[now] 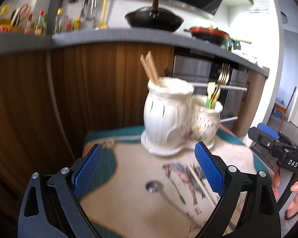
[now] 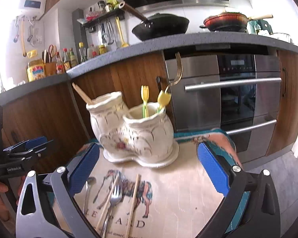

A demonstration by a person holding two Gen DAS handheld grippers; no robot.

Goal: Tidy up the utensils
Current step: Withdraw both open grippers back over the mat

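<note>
Both tools, the left tool [image 1: 147, 168] and right tool [image 2: 148, 168], stand released, their ribbed blue pads gripping nothing. Between the right tool's jaws a steel fork [image 2: 114, 196], spoon [image 2: 88, 186] and wooden chopsticks [image 2: 134, 200] lie mid-table on a printed mat [image 2: 180, 194]. A glossy white twin-pot ceramic holder [image 2: 137, 132] stands near the far edge.

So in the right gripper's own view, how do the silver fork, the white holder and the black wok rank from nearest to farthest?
From the right gripper:
1. Silver fork, on the mat between its fingers, lower left.
2. White holder, standing on the mat just beyond.
3. Black wok, up on the counter behind.
</note>
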